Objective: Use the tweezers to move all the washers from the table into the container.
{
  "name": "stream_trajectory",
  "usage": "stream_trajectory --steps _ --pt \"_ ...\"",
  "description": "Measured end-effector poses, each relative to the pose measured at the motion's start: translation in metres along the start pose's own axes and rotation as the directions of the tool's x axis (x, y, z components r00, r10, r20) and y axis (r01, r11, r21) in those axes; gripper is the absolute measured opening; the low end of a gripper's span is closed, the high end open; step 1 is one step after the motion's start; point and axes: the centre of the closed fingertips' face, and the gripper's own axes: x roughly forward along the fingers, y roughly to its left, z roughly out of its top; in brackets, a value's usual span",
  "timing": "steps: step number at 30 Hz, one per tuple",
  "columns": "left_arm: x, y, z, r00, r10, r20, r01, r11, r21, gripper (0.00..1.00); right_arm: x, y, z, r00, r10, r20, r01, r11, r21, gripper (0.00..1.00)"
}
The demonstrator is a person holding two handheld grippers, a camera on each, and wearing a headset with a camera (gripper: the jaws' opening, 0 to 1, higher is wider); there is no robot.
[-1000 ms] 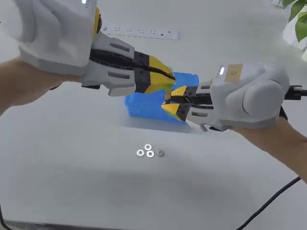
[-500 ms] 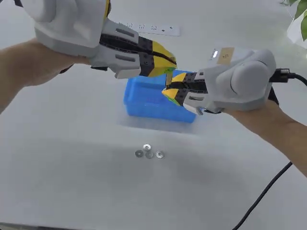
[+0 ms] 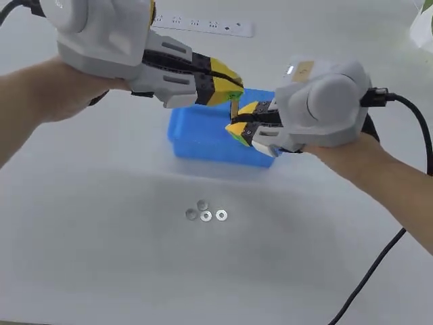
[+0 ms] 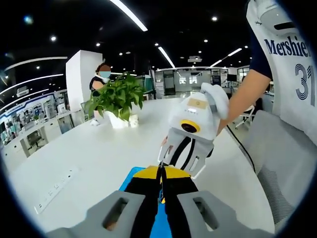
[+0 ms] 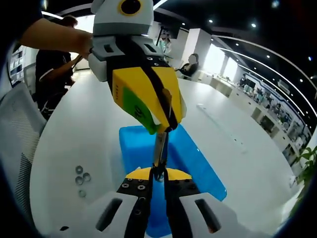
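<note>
- The right gripper [image 5: 158,174] has its jaws pinched hard on one end of the tweezers [image 5: 160,146], and the thin metal strip runs straight out ahead of them.
- The left gripper [image 5: 167,121] comes in nose to nose. Its yellow jaws are clamped on the other end of the same tweezers, so both tools have hold of it at once.
- In the left gripper view, that gripper's own jaws sit closed with just a sliver of metal showing at the tips. The right gripper's white body is dead ahead of them.
- Directly under both pairs of jaws is the blue container [image 3: 196,135], open side up. The tips hang above its right-hand part.
- Below the jaws and nearer the person are the washers [image 3: 207,215]. There are four of them in a tight little cluster, flat on the desk [image 3: 101,264], near the container's front wall but apart from it.
- Behind the right gripper, a black cable [image 3: 379,267] trails back across the desk.
- Past the left gripper, a white power strip [image 3: 203,26] lies on the far side of the desk.
- Further off beyond the jaws, in the left gripper view, stands a leafy plant [image 4: 116,99].
</note>
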Motion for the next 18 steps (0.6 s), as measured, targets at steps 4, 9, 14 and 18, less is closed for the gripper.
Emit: stream_trajectory --steps 4,9,14,18 --pt "0.0004 0.0002 0.0016 1.0000 0.007 0.004 -0.007 1.000 -0.003 0.04 0.0000 -0.0008 0.0001 1.0000 0.003 0.008 -0.003 1.000 0.016 0.10" --pt "0.0009 0.0027 0.0004 0.9999 0.010 0.004 -0.010 1.000 -0.010 0.04 0.0004 -0.0014 -0.0002 0.9999 0.000 0.010 -0.001 1.000 0.026 0.10" --pt "0.0021 0.0024 0.0023 0.9999 0.014 0.004 -0.014 1.000 -0.006 0.04 -0.0014 -0.0033 0.0010 0.9998 -0.008 0.020 0.007 0.999 0.049 0.11" --pt "0.0016 0.0022 0.0038 0.9998 0.017 0.004 -0.017 1.000 -0.003 0.04 -0.0029 -0.0037 0.0035 0.9995 -0.010 0.029 0.009 0.998 0.058 0.12"
